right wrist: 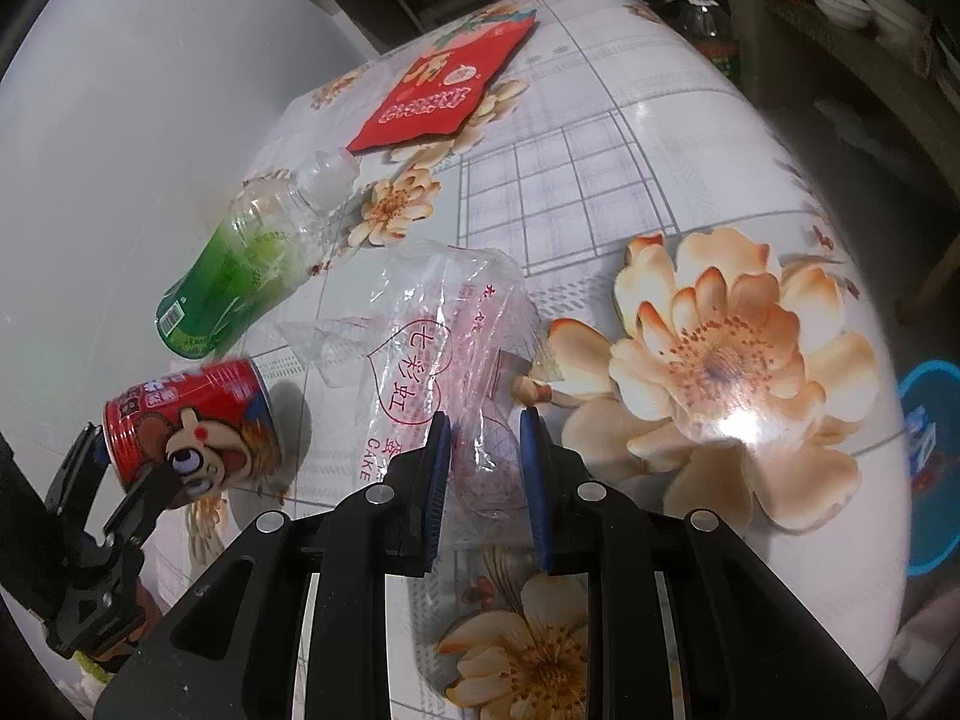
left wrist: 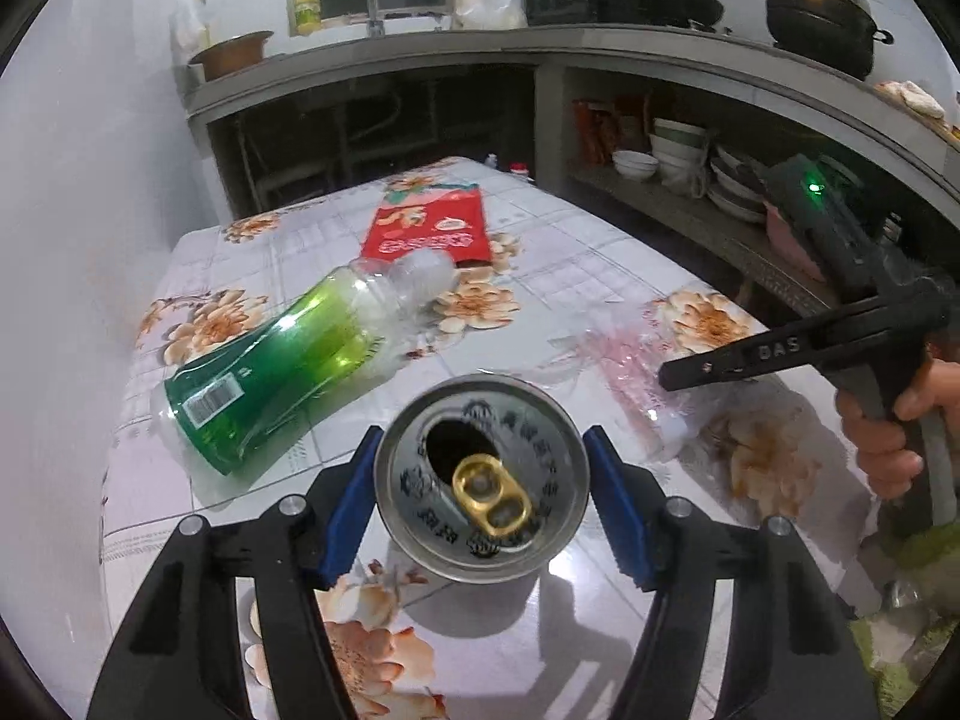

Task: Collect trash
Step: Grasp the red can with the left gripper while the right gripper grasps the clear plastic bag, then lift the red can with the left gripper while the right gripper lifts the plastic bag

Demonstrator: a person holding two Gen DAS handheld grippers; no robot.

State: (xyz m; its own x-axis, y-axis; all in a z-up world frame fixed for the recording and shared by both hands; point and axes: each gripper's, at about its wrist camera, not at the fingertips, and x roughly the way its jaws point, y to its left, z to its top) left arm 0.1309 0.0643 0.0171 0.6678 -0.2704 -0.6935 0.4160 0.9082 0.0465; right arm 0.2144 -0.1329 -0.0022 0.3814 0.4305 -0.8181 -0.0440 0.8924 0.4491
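- The left wrist view shows the can's (left wrist: 483, 480) silver top with its gold pull tab; the right wrist view alone shows its red side with a cartoon face.
- The left gripper (left wrist: 483, 501) has its jaws set wide around the can, a blue pad against each side, the can tilted and lifted off the desk (left wrist: 570, 252) near its left edge.
- The left view takes in a person's hand (left wrist: 894, 432) wrapped round the right gripper's handle; the right view does not show that hand.
- The right gripper (right wrist: 483, 468) points steeply down near the desk's near edge, its jaws narrowly parted on the crumpled clear cake bag (right wrist: 438, 348), which lies between the pads; whether they press it cannot be told.
- A green plastic bottle (right wrist: 234, 276) lies on its side by the left edge, just beyond the can.
- A red packet (right wrist: 444, 90) lies flat toward the far edge.
- Only the right view shows a blue bin (right wrist: 933, 462) beyond the desk's right edge.
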